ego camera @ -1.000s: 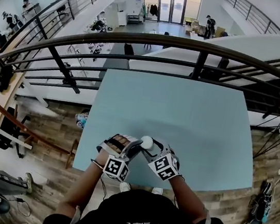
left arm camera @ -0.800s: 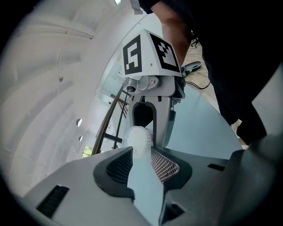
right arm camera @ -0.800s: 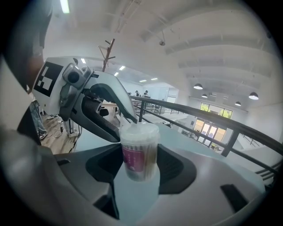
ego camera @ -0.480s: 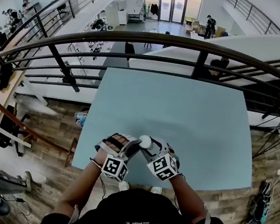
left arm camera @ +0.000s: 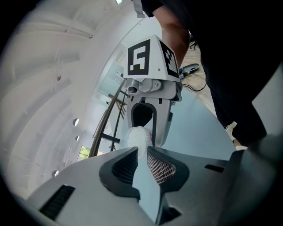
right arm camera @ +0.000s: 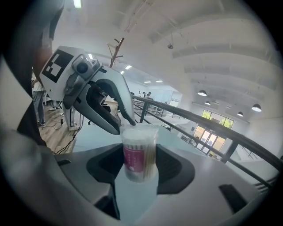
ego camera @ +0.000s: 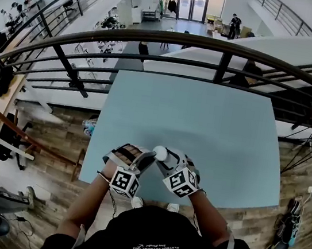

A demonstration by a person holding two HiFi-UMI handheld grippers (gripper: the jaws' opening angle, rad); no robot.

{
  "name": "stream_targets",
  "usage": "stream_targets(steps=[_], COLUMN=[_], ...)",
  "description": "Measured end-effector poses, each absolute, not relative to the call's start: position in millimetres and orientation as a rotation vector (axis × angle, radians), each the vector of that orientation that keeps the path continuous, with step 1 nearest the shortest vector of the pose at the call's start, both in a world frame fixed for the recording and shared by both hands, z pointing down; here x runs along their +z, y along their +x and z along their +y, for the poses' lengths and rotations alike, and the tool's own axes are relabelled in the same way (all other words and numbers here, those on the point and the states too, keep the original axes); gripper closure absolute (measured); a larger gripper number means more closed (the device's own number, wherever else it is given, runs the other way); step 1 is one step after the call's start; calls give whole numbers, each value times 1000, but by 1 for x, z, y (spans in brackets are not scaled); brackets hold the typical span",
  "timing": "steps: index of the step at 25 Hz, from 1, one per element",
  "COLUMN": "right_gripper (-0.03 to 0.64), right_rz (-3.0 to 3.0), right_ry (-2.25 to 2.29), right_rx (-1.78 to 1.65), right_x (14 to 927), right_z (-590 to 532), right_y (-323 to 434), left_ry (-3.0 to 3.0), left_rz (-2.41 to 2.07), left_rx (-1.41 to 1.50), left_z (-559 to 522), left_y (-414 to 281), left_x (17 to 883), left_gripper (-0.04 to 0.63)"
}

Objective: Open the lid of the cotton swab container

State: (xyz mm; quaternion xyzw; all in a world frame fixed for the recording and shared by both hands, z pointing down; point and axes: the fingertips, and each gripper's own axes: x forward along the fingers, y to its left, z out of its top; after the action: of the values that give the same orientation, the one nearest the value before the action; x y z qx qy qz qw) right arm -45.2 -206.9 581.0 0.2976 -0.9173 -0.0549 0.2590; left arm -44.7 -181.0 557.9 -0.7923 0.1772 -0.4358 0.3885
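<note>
A small clear cotton swab container [right arm camera: 139,150] with a pink label stands upright between my right gripper's [right arm camera: 138,170] pads, which are shut on its body. Its white lid [left arm camera: 136,137] [ego camera: 159,152] faces my left gripper [left arm camera: 142,155]. The left jaws have just been closing, and their tips now pinch the lid's near rim. In the right gripper view, one left fingertip [right arm camera: 129,121] touches the lid's upper edge. Both grippers meet above the near edge of the pale blue table [ego camera: 202,128]; the left gripper [ego camera: 139,160] is on the left and the right gripper [ego camera: 169,162] on the right.
The table's near edge [ego camera: 151,194] lies just under the grippers, with wood floor beyond it. A dark metal railing [ego camera: 223,61] runs along the far side of the table. The person's arms and black shirt [ego camera: 152,245] fill the bottom of the head view.
Both hands stay at the same spot over the table's near edge. The head view has shifted slightly; nothing else visibly moved.
</note>
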Motion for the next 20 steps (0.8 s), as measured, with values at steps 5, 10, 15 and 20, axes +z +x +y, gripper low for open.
stream_targets(steps=[5, 10, 15, 20], right_gripper=[390, 390, 388, 388], right_rz=[-2479, -2485, -2524, -2563], right_ry=[786, 774, 782, 797], right_rx=[-171, -179, -104, -32], right_x=[581, 581, 580, 579], right_z=[-204, -203, -204, -202], right_y=[-48, -52, -53, -49], left_ry=[-2033, -2035, -2023, -2047], left_rz=[423, 386, 387, 450], left_rx=[-1127, -1149, -1135, -1080], left_z=[-178, -177, -177, -176], left_y=[-48, -53, -55, -52], left_x=[557, 556, 552, 544], left_gripper=[522, 520, 514, 512])
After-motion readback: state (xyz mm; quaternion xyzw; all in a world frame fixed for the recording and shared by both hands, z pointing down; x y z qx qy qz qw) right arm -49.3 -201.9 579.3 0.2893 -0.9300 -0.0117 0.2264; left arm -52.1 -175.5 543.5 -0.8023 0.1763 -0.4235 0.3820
